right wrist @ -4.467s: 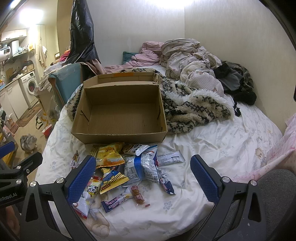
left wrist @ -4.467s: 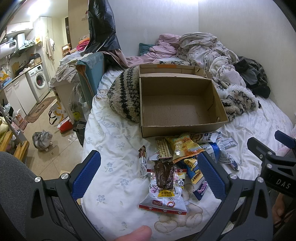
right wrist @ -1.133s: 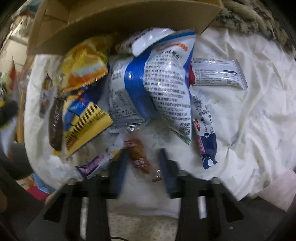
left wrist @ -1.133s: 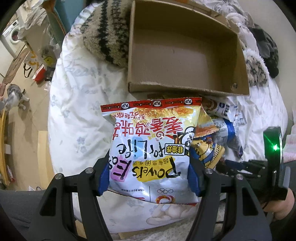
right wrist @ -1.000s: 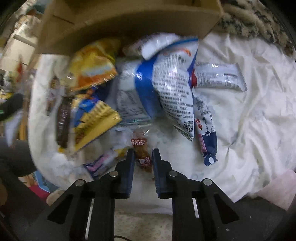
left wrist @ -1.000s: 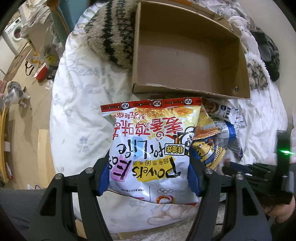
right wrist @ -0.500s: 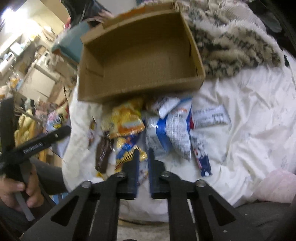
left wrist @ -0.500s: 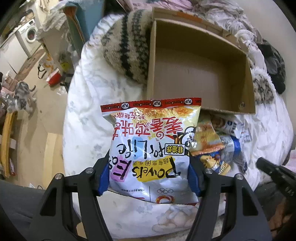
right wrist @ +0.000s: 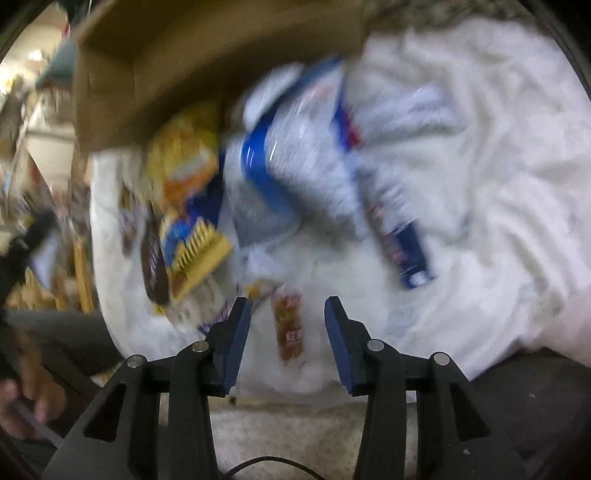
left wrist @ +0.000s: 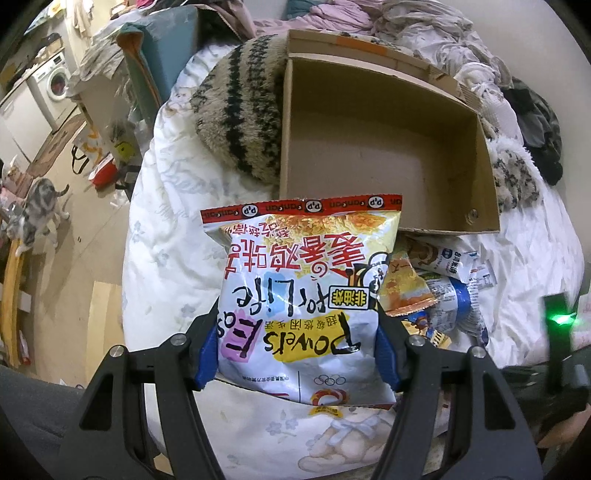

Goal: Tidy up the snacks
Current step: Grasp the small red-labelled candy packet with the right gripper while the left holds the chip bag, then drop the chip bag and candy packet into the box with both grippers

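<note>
My left gripper (left wrist: 297, 343) is shut on a large white and yellow chip bag (left wrist: 301, 291) with a red top band, held above the bed in front of an empty cardboard box (left wrist: 380, 147). My right gripper (right wrist: 288, 325) is open, low over the sheet, with a small red-brown snack packet (right wrist: 290, 325) lying between its fingers. The right wrist view is blurred. The snack pile lies just ahead of it: a blue and white bag (right wrist: 295, 162), a yellow bag (right wrist: 184, 155), a brown bar (right wrist: 153, 254). The box (right wrist: 177, 66) stands behind the pile.
A striped knit blanket (left wrist: 240, 114) lies left of the box, and crumpled bedding (left wrist: 424, 33) behind it. More snacks (left wrist: 439, 291) lie right of the chip bag. The bed's left edge drops to a floor with a cat (left wrist: 33, 214) and clutter.
My right gripper has opened and dropped back down to the sheet over the small packet. My left gripper has kept the chip bag and shifted left and back, showing more of the box.
</note>
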Tool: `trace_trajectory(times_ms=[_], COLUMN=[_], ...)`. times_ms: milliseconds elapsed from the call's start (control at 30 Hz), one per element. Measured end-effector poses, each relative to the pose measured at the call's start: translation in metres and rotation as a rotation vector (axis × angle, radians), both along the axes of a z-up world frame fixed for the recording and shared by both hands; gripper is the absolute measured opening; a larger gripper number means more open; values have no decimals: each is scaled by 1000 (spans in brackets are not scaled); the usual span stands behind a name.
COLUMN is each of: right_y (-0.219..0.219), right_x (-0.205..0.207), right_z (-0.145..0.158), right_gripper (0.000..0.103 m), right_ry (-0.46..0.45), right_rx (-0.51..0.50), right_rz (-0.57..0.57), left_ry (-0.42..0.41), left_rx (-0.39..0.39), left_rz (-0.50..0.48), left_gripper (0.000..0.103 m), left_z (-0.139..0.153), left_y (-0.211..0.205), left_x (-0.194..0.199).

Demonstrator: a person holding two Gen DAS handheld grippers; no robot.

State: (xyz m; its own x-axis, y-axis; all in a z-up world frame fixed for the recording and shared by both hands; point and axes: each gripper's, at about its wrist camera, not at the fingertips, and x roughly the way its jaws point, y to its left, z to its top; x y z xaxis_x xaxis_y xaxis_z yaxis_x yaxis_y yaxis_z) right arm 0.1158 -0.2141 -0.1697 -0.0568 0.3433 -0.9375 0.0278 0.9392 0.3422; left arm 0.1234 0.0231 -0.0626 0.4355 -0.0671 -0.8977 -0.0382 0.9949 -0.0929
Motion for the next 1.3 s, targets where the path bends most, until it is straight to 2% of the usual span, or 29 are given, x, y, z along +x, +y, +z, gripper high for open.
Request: trace_trajectory(times_ms=[67,100,233,367,500,700,933,1167,1300], right_y=[13,18,9,-11,-20,-22,-21,-26,-28], right_x=[-2,-3,1,2,6,32,69,116,130], right_z=[-10,-11,18,56,94,119,148,144,123], right_gripper=[19,16,16,16,16,16,16,16,16], right_ry=[26,22,-119,-286,-453,-529,-607,-642,-660], right_rx=[-45,-74,-82,39,118,187,203,177,154], right_rz=[60,89,32,-89,-134,-132,-104,-145,-154], left_ry=[-1,-4,-15,-21,-50,-105,-123,-145,-129], left_rx=[1,-3,-14,-41,-63,-46,-32,8,-7], left_rz=[-3,-1,17,40,39,17,9,-25,-11], left_gripper=[64,64,64,64,64,64,64,64,64], left_z=[1,2,5,9,23,49,55,33,7], left_y=[0,1,5,10,6,-5,-15,-25,-22], left_x=[-2,-3,-5,-3,5,33,73,108,121])
